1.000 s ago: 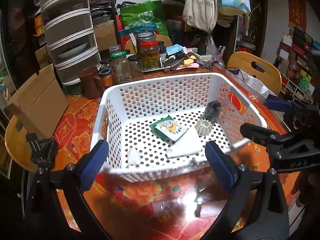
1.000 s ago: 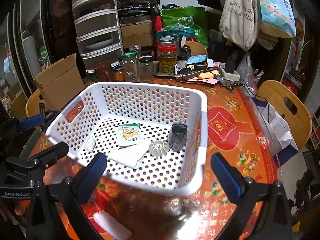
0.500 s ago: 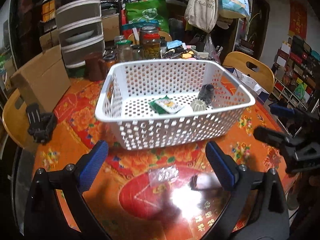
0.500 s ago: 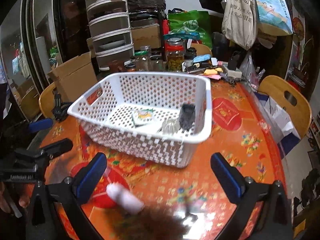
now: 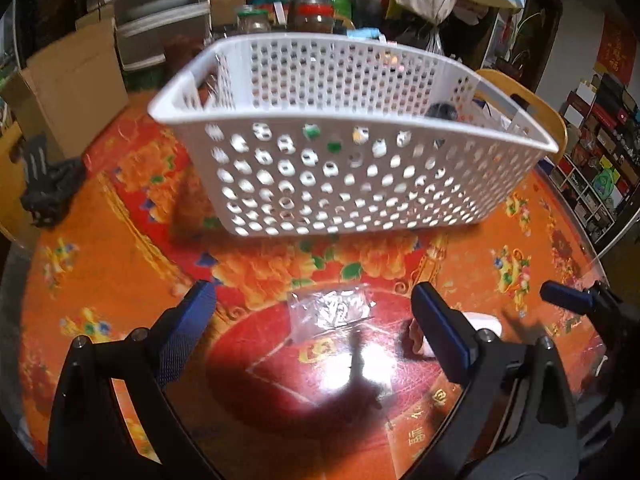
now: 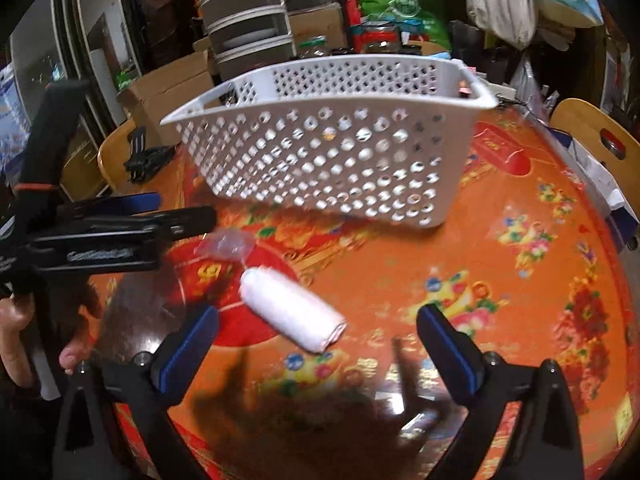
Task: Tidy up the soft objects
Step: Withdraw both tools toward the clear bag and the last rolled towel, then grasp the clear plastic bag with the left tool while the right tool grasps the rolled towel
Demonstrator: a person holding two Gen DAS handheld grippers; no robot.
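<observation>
A white perforated basket (image 5: pixel 344 168) stands on the red-orange table (image 5: pixel 120 272); it also shows in the right wrist view (image 6: pixel 328 152). A small clear plastic bag (image 5: pixel 332 312) lies flat just ahead of my open left gripper (image 5: pixel 312 320). A rolled white cloth (image 6: pixel 292 316) lies between the open fingers of my right gripper (image 6: pixel 316 344). The roll (image 5: pixel 480 326) shows partly hidden behind my left gripper's right finger. The bag (image 6: pixel 226 246) lies left of the roll. Both grippers are empty and low over the table.
A cardboard box (image 5: pixel 76 88), drawer units (image 5: pixel 160 20) and jars (image 5: pixel 312 16) crowd the far side. A wooden chair (image 6: pixel 596 140) stands at the right. A black clamp (image 5: pixel 48 188) lies at the table's left edge. The left gripper's body (image 6: pixel 100 240) sits left of the roll.
Both grippers have dropped from above the basket to low over the table in front of it. The bag and the cloth roll now lie between the fingers.
</observation>
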